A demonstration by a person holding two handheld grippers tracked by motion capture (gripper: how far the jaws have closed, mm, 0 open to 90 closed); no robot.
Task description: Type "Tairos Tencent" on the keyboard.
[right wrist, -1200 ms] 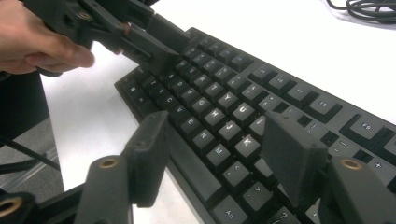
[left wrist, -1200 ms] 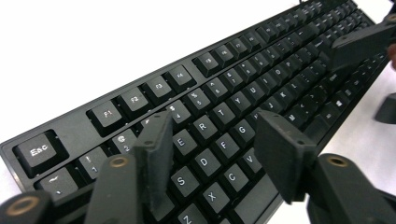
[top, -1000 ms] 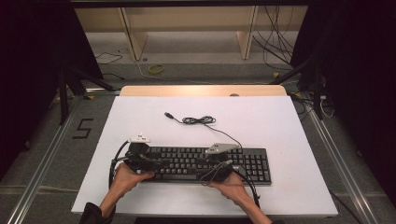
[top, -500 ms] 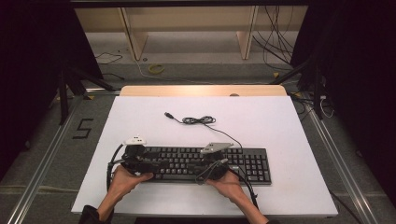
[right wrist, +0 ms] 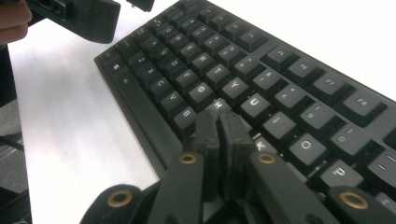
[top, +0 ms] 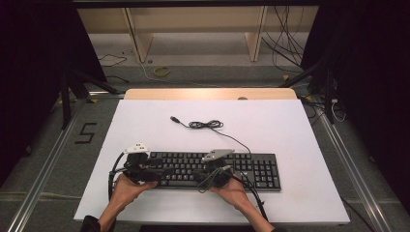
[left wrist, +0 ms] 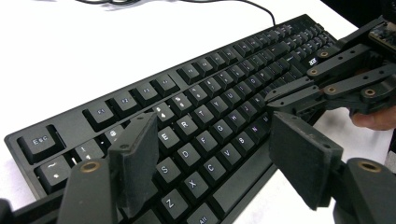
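Jaws of the right gripper (right wrist: 218,122) pressed together, tips at the J key; jaws of the left gripper (left wrist: 215,154) wide apart, empty, over the letter keys. Black full-size keyboard (top: 212,169) with white legends lies beneath both on the white counter (top: 270,125). Since half a second ago, little has shifted.

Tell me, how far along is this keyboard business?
Done: the black keyboard lies flat on the white table, and both grippers are over it. In hand: the right gripper, jaws shut, has its tips down among the keys near H and J, as if pressing; the left gripper hangs open above the letter keys. Left: probably more key presses. The keyboard's cable lies loose, its plug unconnected.
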